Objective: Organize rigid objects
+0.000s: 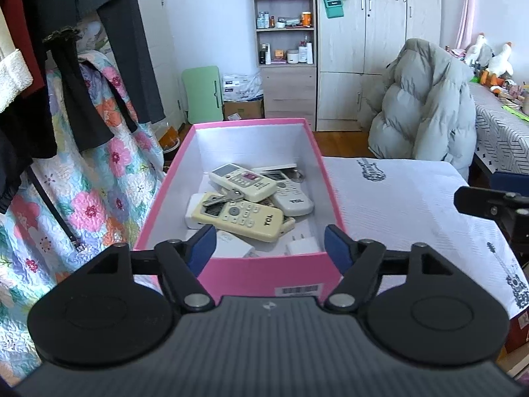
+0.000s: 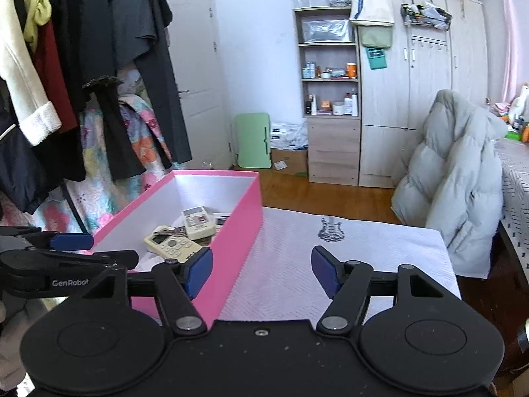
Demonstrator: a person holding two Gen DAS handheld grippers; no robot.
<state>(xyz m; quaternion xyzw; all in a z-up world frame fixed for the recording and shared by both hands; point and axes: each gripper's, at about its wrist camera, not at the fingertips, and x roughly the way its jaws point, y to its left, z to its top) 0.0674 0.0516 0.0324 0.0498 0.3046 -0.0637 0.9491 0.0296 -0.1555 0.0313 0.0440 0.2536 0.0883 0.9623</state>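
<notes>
A pink box with a white inside stands on the table's left part. In it lie a cream remote, a second cream remote with a pink display, a white remote, a key and a white plug. My left gripper hangs open over the box's near end, nothing between its blue pads. My right gripper is open and empty beside the box's right wall, over the white cloth. Its left fingertip overlaps that wall in the picture.
A white cloth with guitar prints covers the table right of the box. A grey puffer jacket hangs on a chair behind it. Hanging clothes and a floral quilt crowd the left. Shelves and wardrobes stand at the back.
</notes>
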